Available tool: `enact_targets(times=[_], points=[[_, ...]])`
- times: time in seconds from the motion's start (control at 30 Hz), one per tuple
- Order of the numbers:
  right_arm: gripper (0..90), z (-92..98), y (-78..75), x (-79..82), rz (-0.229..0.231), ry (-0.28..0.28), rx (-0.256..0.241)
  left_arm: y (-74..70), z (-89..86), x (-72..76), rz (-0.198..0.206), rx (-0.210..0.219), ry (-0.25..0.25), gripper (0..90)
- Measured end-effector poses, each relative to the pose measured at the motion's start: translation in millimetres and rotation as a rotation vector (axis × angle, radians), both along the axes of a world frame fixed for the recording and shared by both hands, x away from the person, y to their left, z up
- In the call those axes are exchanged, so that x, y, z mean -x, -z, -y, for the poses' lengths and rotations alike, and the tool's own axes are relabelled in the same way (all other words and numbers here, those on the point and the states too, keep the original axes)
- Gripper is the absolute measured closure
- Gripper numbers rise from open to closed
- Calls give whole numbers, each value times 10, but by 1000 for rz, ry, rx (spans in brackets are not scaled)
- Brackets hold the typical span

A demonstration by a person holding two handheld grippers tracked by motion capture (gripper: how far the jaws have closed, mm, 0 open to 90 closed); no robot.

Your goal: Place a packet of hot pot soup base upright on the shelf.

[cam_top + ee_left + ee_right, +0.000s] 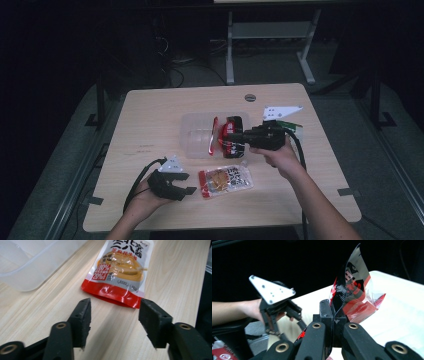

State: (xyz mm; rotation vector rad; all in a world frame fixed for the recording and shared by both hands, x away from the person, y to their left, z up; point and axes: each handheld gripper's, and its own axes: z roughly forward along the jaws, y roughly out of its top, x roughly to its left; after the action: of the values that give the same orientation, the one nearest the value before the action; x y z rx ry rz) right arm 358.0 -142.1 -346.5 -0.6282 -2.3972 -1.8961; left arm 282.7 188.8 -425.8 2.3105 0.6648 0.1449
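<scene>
A clear plastic container (197, 135) sits in the middle of the wooden table (150, 115). My right gripper (231, 137) is shut on a red and black packet (225, 135) and holds it upright over the container's right end. In the right gripper view the jaws (334, 312) pinch the packet (355, 290) at its lower edge. A second packet (225, 181), red-edged with a sauce picture, lies flat near the front edge. My left gripper (187, 182) stands open just left of it. In the left gripper view the open jaws (115, 312) face that packet (120, 270), apart from it.
A corner of the container (30, 262) shows at the upper left of the left gripper view. A round grey grommet (250, 97) sits near the table's far edge. White desk legs (230, 55) and cables stand on the floor beyond. The left hand's gripper (279, 307) appears farther off in the right gripper view.
</scene>
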Motion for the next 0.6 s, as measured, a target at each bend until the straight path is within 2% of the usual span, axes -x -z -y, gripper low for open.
enact_targets(times=[0.23,0.37,0.6], points=[[900,32,-6,-151,8,43,25,28,-42,-19,-4,-9,0,383],[900,74,55,-202,0,73,50,46,-65,-41,-1,-23,7,378],[900,112,170,-251,-20,101,80,62,-71,-41,-13,-18,-3,377]])
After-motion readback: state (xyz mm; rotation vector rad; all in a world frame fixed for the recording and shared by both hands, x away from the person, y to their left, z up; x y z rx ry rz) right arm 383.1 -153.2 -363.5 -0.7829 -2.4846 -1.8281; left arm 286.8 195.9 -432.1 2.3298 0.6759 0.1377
